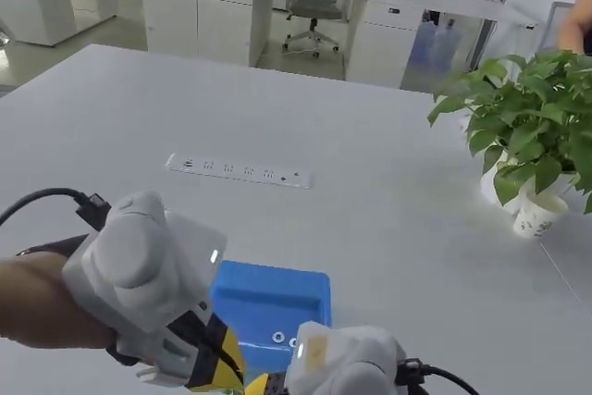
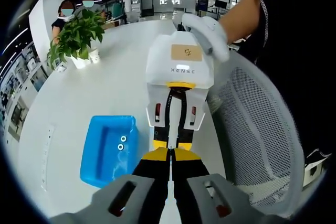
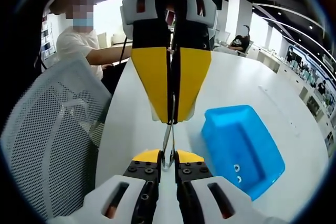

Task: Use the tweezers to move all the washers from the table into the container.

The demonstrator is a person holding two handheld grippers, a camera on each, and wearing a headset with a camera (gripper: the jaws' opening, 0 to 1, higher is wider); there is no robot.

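White worktop (image 1: 370, 154), broad and mostly bare, running back toward cabinets and an office chair (image 1: 313, 11).

Mesh chair (image 2: 252, 124), white, at the near edge of the worktop beside the two tools.

Potted plant (image 1: 532, 127), green and leafy, near the worktop's right edge in the head view. A paper cup (image 1: 536, 215) stands just in front of its pot.

Left gripper (image 2: 169, 157), held in a hand (image 1: 37, 307) at the lower left of the head view, nose pointing toward the other tool. Its yellow claw is drawn in tight on the tweezers (image 3: 169, 129), plain in the right gripper view.

Right gripper (image 3: 168, 157), low at the head view's bottom edge, facing the left one nose to nose. Claw closed on the other end of the tweezers. Both tools grip the one piece, just above the worktop.

Blue container (image 1: 259, 293), an open rectangular tray flat on the worktop, just beside the meeting claws and beyond them in the head view.

Power strip (image 1: 236, 170), white, flat, well apart from the tray toward mid-worktop.

Tweezers: a thin metal strip bridging the two claws, off the surface.

Washers (image 2: 122, 138): two small rings lying close together on the container's floor, near one end.
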